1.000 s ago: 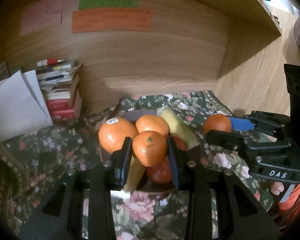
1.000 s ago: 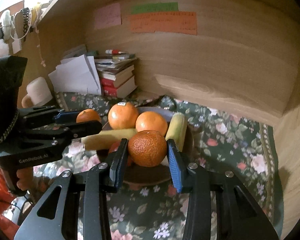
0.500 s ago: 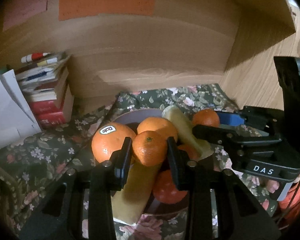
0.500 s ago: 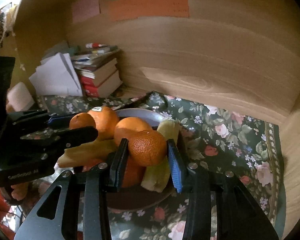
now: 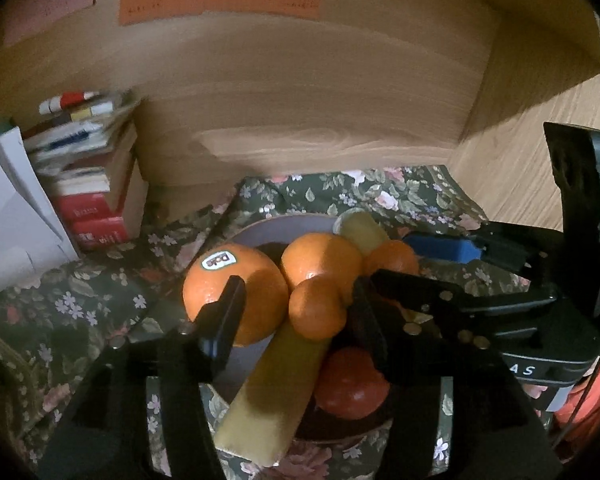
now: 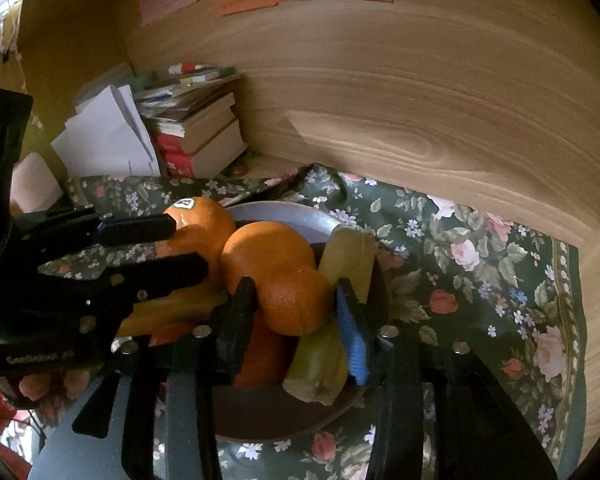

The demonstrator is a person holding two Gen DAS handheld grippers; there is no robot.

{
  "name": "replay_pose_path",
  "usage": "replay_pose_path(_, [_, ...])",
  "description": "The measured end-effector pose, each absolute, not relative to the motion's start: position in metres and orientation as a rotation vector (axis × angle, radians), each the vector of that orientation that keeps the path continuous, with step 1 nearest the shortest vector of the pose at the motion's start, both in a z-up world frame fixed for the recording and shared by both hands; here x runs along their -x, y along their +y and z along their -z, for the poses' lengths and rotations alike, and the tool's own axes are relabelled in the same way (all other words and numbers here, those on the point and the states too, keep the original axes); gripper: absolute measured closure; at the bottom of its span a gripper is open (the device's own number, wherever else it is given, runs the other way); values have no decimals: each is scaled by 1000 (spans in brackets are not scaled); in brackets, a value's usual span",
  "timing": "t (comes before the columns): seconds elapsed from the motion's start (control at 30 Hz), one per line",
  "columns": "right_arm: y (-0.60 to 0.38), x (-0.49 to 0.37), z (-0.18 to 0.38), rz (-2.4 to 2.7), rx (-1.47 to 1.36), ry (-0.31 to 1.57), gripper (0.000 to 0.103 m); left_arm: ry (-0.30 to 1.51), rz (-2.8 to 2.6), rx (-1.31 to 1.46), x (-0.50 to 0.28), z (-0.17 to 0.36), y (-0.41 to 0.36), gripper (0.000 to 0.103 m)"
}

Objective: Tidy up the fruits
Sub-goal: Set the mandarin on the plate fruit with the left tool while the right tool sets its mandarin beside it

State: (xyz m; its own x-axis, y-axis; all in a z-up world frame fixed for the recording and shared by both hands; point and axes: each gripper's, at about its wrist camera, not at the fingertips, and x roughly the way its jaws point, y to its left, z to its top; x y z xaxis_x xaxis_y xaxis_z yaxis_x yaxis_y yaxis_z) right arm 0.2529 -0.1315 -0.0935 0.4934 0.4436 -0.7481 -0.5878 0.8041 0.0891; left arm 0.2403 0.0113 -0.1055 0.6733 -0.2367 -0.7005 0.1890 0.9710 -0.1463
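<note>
Left claw (image 5: 296,316): released, jaws just opened wider around a small orange (image 5: 318,308), with a clear gap on its left and hardly any on its right. Small orange lying on a banana (image 5: 272,392) above a red fruit (image 5: 352,388), on top of the pile in the bowl (image 5: 260,232).

Right claw (image 6: 296,320): loosened too, jaws just opened, pads close on either side of a dimpled orange (image 6: 296,304) that sits on the pile against a second banana (image 6: 324,356) at the bowl's right edge.

Both claws crowded side by side over the bowl, with little room between them.

Just behind, touching each other: a stickered orange (image 5: 236,288) and a plain orange (image 5: 320,256).

Bare flowered cloth (image 6: 480,280) out to the right edge. Books (image 6: 196,136) in the far left corner. Wooden wall (image 6: 420,100) close behind.
</note>
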Motion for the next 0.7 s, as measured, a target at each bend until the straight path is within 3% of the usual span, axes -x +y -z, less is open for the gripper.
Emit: replay_pose_path(0.7, [-157, -190, 62, -609, 186, 734, 46, 781, 231, 33, -157, 93, 10, 35])
